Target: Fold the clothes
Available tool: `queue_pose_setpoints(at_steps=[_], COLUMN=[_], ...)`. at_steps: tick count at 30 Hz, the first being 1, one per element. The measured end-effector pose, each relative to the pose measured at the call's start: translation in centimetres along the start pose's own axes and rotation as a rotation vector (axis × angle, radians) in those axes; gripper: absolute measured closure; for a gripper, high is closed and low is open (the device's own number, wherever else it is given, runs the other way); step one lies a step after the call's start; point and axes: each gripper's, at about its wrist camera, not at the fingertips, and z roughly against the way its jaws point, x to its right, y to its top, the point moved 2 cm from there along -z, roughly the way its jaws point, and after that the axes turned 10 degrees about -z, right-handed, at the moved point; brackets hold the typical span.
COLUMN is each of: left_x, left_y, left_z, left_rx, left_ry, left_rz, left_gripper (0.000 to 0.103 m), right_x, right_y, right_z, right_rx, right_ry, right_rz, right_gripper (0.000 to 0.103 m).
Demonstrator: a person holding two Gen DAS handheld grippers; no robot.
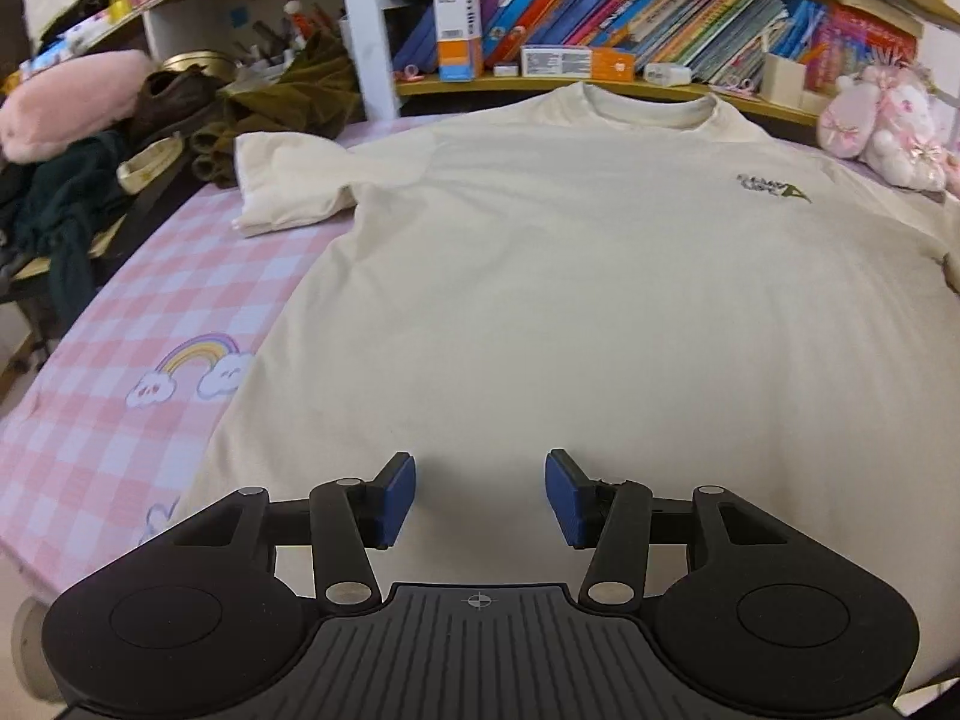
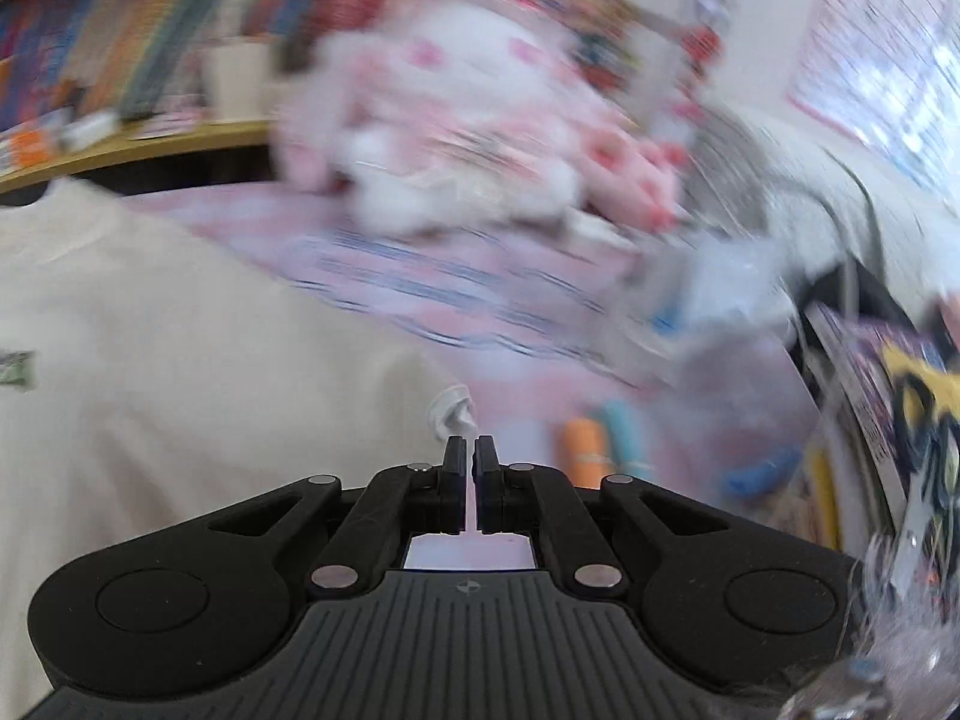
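Note:
A cream T-shirt [image 1: 576, 276] lies flat, front up, on a pink checked cloth, its collar [image 1: 648, 105] toward the shelves and its left sleeve [image 1: 288, 186] spread out. My left gripper [image 1: 480, 498] hovers open over the shirt's lower middle, nothing between its blue pads [image 1: 396, 501]. The right wrist view is motion-blurred. There the T-shirt [image 2: 180, 372] fills the left side, and my right gripper [image 2: 470, 450] is shut at the shirt's right edge, with a small tuft of pale fabric [image 2: 450, 411] sticking out past the fingertips.
Bookshelves [image 1: 600, 6] stand behind the table. A pink plush toy [image 1: 876, 126] sits at the back right, and dark clothes [image 1: 72, 204] are piled on a chair at the left. Small orange and blue items [image 2: 600, 444] and packets lie right of the shirt.

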Motion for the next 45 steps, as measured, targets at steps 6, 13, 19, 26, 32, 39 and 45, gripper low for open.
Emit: queue_pose_setpoints(at_steps=[6,13,19,26,32,39,45], left_x=[-0.1,-3.7,-5.7,-6.0,-5.7,-7.5,-8.9], left_y=[0.1,-0.4,-1.2,-2.1,-1.8,-2.6,-3.6], left_z=[1.4,1.7,1.6,2.2,2.0,1.2,1.3], left_rx=[-0.006,-0.041,-0.070,-0.096,-0.094,-0.074,-0.044], left_ry=[0.082,0.203,0.273,0.272,0.231,0.156,0.027], left_rz=[-0.046,0.060,0.073,0.102,0.052,0.062,0.076], left_gripper=[0.053,0.046,0.046,0.046,0.046,0.046,0.067], right_x=[3.5,1.5,-0.2,0.5,0.2,-3.9,-6.7], right_y=[0.3,0.5,1.0,2.8,4.3,-0.9,-11.9], right_z=[-0.9,-1.3,-3.6,-5.8,-6.7,3.4,12.9], right_rx=[-0.046,-0.040,-0.070,-0.015,-0.015,0.073,0.014], right_ry=[0.047,0.133,0.092,-0.072,-0.128,0.129,0.273], right_rz=[-0.087,-0.056,-0.002,0.126,0.120,0.109,0.157], right_gripper=[0.095,0.064,0.099,0.100,0.088,0.065,0.062])
